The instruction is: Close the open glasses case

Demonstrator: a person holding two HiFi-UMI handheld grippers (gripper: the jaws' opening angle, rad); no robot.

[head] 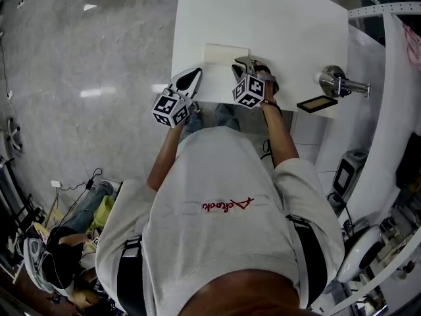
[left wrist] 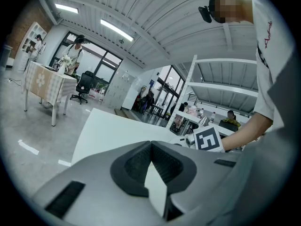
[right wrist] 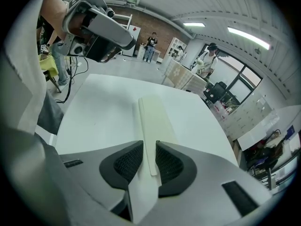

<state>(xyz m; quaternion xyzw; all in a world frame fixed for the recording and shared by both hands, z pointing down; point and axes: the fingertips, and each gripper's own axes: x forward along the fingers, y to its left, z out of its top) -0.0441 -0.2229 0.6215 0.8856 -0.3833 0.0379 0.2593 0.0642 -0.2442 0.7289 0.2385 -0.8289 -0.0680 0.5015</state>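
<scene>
The cream glasses case (head: pixel 225 53) lies flat on the white table (head: pixel 263 18), near its front edge. My right gripper (head: pixel 248 66) points down at the case's right end. In the right gripper view its jaws stand apart, and the narrow end of the case (right wrist: pixel 155 117) reaches in between the pads (right wrist: pixel 171 163) without being squeezed. My left gripper (head: pixel 191 79) hovers at the table's front edge, left of the case and clear of it. In the left gripper view its tips (left wrist: pixel 150 147) meet with nothing between them.
A metal fixture (head: pixel 339 81) and a dark framed plate (head: pixel 317 103) sit at the table's right side. White shelving (head: pixel 395 78) stands beyond them. Behind me a seated person (head: pixel 59 255) and cables occupy the floor.
</scene>
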